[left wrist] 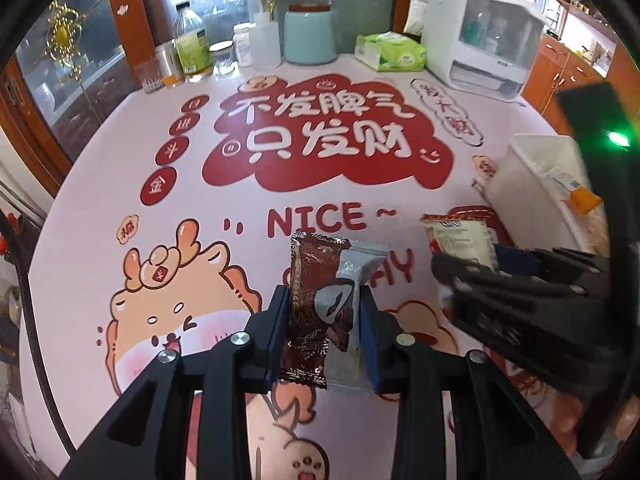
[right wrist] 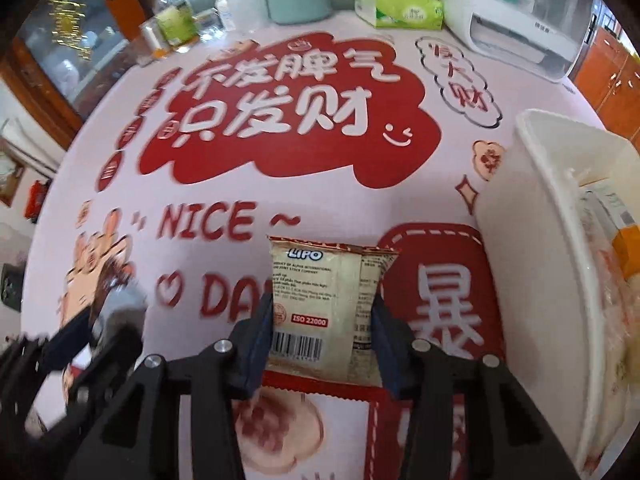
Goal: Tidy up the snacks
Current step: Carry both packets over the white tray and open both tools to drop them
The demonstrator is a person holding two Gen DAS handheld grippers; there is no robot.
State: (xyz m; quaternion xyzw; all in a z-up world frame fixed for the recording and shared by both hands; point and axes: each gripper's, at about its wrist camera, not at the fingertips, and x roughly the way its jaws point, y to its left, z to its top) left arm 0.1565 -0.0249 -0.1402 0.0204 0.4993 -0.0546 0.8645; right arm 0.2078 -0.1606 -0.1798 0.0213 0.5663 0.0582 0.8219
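My left gripper (left wrist: 325,300) is shut on two small packets held side by side above the table: a dark brown one (left wrist: 310,304) and a grey one (left wrist: 352,280). My right gripper (right wrist: 322,304) is shut on a cream LIPO snack packet (right wrist: 324,300) with a barcode. In the left wrist view the right gripper (left wrist: 448,276) shows at the right with that cream packet (left wrist: 460,240). A white storage bin (right wrist: 532,240) stands at the right with several wrapped snacks (right wrist: 616,240) inside; it also shows in the left wrist view (left wrist: 536,176).
The round table has a pink cloth (left wrist: 120,184) with red lettering and cartoons. At the far edge stand bottles and jars (left wrist: 192,44), a teal canister (left wrist: 310,34), a green tissue pack (left wrist: 390,52) and a white appliance (left wrist: 476,36). Wooden cabinets are at the right.
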